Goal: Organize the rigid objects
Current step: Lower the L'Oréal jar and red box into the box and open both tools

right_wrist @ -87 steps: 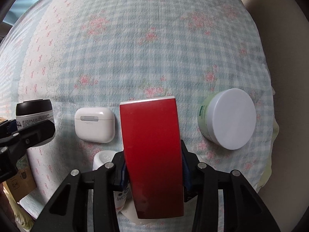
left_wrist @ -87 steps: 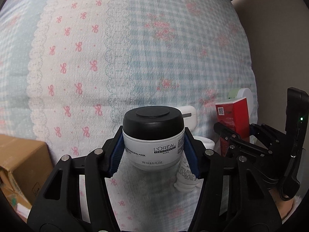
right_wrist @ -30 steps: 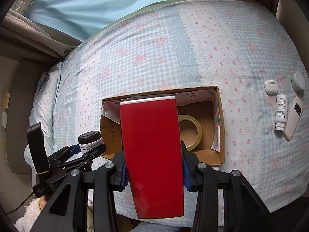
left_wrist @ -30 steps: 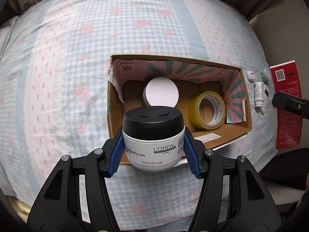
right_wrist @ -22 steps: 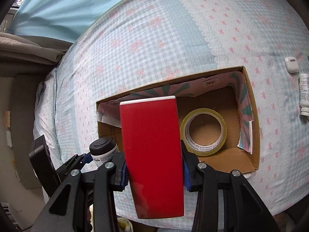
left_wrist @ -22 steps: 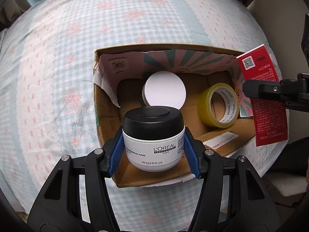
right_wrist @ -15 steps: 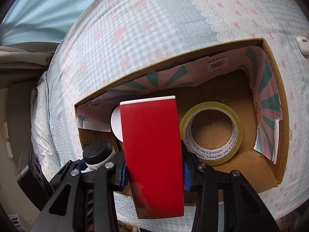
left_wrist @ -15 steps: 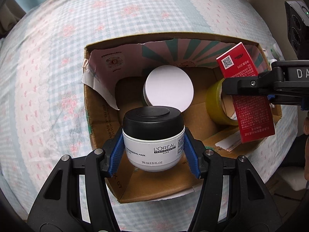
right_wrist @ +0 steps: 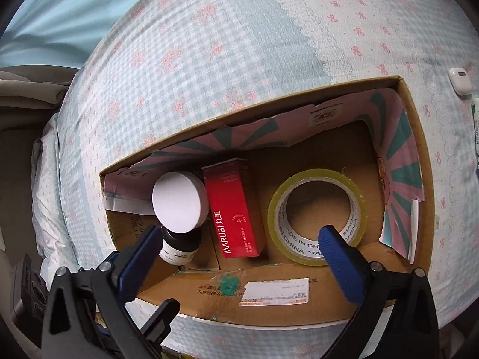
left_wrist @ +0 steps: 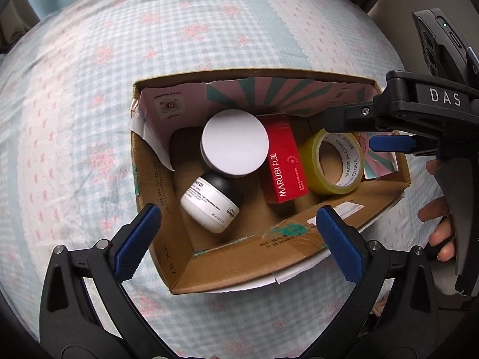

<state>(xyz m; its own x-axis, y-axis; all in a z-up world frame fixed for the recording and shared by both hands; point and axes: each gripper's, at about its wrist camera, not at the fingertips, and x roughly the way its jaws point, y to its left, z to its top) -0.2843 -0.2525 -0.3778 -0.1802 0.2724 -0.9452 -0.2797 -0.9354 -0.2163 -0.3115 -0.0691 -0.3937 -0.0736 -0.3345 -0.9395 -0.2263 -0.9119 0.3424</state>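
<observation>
An open cardboard box [left_wrist: 239, 272] sits on the bed. On its floor the white jar with a black lid [left_wrist: 209, 200] lies tipped on its side. The red Marubi carton [left_wrist: 283, 167] lies beside it. My left gripper [left_wrist: 238, 209] hovers over the box, jaws opening, nothing between the blue pads. In the right wrist view the jar [right_wrist: 176, 248] and the red carton [right_wrist: 236, 209] lie below my right gripper [right_wrist: 241, 230]. Its jaws are opening too, and they are empty. The right gripper [left_wrist: 359, 128] also shows over the box's right end.
Inside the box are also a white-lidded jar [left_wrist: 235, 143] and a yellow tape roll [left_wrist: 335, 161]. A white earbud case [right_wrist: 461, 80] and a tube [right_wrist: 476, 128] lie on the quilt to the right. A person's hand [left_wrist: 437, 209] holds the right gripper.
Both grippers sank toward the box and their jaws spread apart. The black-lidded jar left the left gripper and the red carton left the right one; both now lie in the box.
</observation>
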